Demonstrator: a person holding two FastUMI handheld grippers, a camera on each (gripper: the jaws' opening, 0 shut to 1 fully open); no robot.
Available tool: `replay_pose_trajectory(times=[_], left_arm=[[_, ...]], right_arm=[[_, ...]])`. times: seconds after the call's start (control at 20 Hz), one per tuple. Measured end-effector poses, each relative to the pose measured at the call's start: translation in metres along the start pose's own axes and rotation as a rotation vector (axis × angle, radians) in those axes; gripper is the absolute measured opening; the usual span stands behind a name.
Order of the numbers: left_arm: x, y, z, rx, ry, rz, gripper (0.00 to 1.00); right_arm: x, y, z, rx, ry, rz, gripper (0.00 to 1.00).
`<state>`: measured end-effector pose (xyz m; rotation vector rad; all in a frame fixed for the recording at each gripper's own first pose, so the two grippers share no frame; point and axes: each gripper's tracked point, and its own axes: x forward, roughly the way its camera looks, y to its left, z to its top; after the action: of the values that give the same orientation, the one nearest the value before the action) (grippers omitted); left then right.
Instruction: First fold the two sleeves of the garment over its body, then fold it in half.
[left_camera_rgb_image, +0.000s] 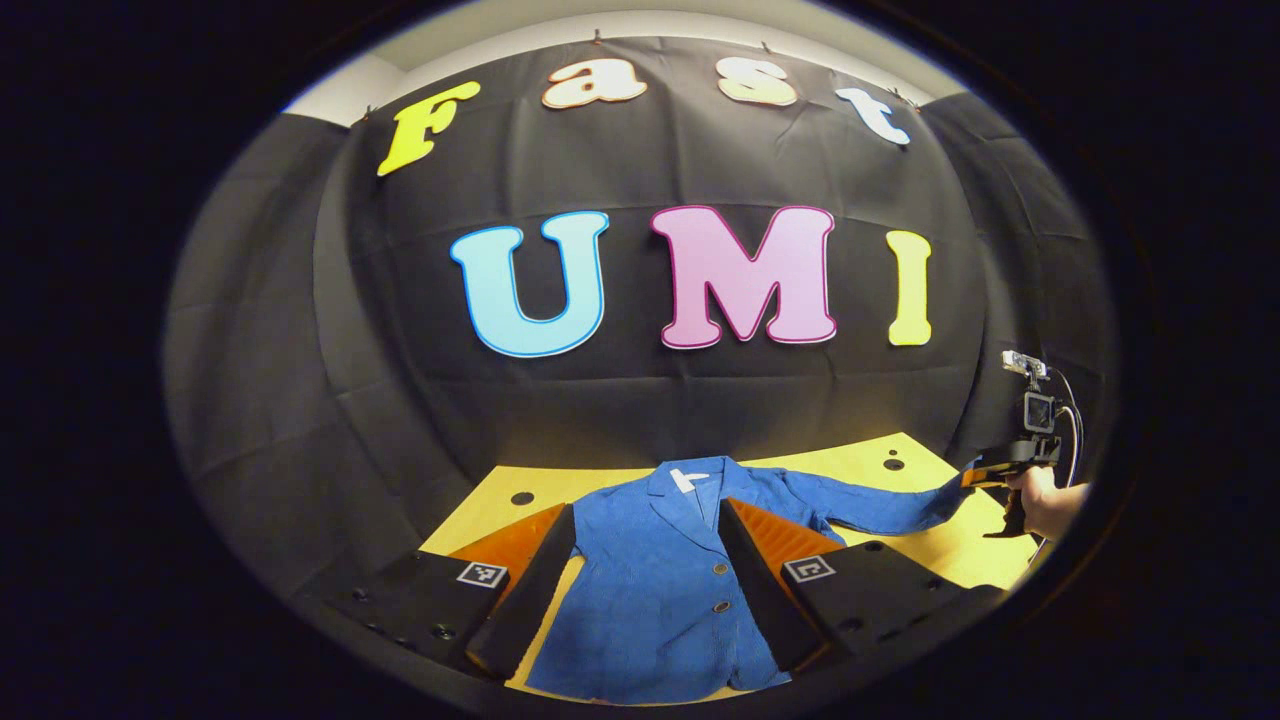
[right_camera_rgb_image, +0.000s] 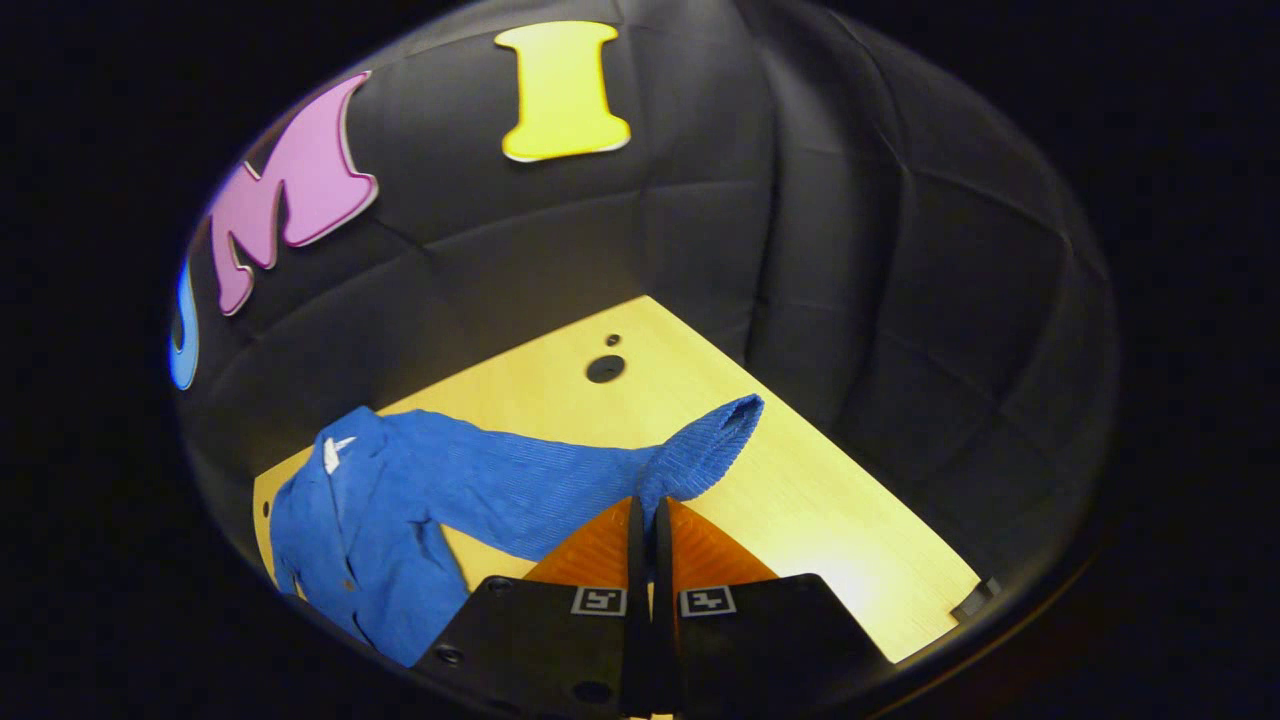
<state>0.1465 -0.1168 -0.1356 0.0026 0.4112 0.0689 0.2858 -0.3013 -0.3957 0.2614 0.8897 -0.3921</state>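
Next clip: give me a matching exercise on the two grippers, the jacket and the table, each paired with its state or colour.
Things:
1. left gripper
2. right gripper
3. jacket
4. table

States:
A. yellow, with dark round holes
B. open, fingers either side of the jacket's front
C. blue, collar toward the wall
D. shut on the sleeve near its cuff

Pairs: 1-B, 2-D, 3-C, 4-A

A: In the left gripper view, the jacket (left_camera_rgb_image: 655, 590) is cut off at the bottom edge, so its hem cannot be seen. One of its sleeves is hidden too.

B: In the right gripper view, the right gripper (right_camera_rgb_image: 647, 520) covers the sleeve (right_camera_rgb_image: 560, 480) where it is pinched.
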Motion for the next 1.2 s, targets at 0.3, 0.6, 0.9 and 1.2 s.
replay_pose_trajectory(times=[0.3, 0.6, 0.9, 1.2], left_arm=[[-0.015, 0.040, -0.010, -0.068, -0.019, 0.090, 0.83], [-0.030, 0.086, -0.031, -0.143, -0.013, 0.184, 0.82], [-0.031, 0.117, -0.067, -0.228, 0.018, 0.242, 0.83], [-0.026, 0.153, -0.097, -0.286, 0.022, 0.281, 0.83]], right_arm=[[-0.006, 0.130, 0.017, -0.116, -0.009, 0.187, 0.05], [-0.031, 0.288, -0.015, -0.203, 0.043, 0.400, 0.05], [-0.052, 0.432, -0.095, -0.303, 0.147, 0.587, 0.05], [-0.052, 0.523, -0.169, -0.348, 0.198, 0.679, 0.04]])
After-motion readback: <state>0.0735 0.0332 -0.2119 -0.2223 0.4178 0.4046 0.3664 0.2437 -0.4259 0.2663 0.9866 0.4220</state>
